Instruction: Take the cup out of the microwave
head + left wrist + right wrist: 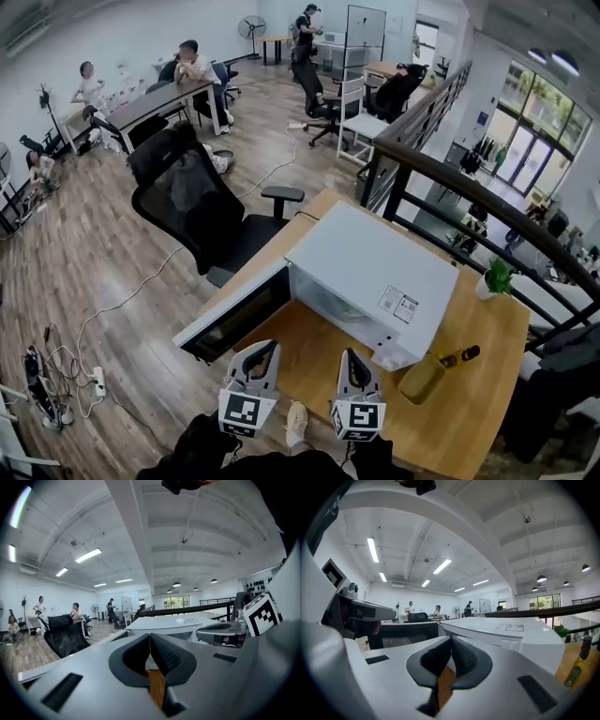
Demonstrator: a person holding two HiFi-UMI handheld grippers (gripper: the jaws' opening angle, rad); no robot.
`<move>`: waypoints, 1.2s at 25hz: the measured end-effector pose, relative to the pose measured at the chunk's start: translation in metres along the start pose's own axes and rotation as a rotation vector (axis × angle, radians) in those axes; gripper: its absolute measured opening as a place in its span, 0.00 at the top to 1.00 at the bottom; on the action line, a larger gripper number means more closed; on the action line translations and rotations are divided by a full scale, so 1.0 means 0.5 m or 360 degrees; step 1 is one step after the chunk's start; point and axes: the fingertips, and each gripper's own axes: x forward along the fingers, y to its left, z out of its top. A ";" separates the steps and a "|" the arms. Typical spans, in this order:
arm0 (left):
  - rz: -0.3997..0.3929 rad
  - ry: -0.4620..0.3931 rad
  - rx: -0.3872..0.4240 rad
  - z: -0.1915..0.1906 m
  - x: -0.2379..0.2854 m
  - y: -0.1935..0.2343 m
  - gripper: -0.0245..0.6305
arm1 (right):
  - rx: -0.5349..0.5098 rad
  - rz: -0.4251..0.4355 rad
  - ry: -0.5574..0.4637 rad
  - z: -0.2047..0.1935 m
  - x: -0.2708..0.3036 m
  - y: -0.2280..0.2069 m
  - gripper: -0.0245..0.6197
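Note:
A white microwave stands on the wooden table, and its door hangs open to the left. The cavity faces me, but its inside is hidden in every view and no cup shows. My left gripper and right gripper hover side by side over the table just in front of the microwave, both pointing at it. In the left gripper view the left gripper is shut with nothing between its pads. In the right gripper view the right gripper is likewise shut and empty, with the microwave beyond it.
An oil bottle lies on the table right of my right gripper. A small potted plant stands at the table's far right edge. A black office chair is left of the table, and a dark railing runs behind it.

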 end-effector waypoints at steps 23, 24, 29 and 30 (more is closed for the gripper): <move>-0.0086 0.0206 -0.0140 -0.151 0.307 0.078 0.92 | 0.0087 -0.0171 0.0207 -0.193 0.328 -0.131 0.69; -0.0088 0.0212 -0.0141 -0.153 0.315 0.078 0.92 | 0.0088 -0.0184 0.0215 -0.198 0.340 -0.139 0.65; -0.0101 0.0224 -0.0142 -0.162 0.345 0.080 0.92 | 0.0111 -0.0244 0.0243 -0.222 0.387 -0.168 0.51; -0.0104 0.0227 -0.0143 -0.163 0.349 0.080 0.92 | 0.0114 -0.0255 0.0246 -0.225 0.394 -0.171 0.47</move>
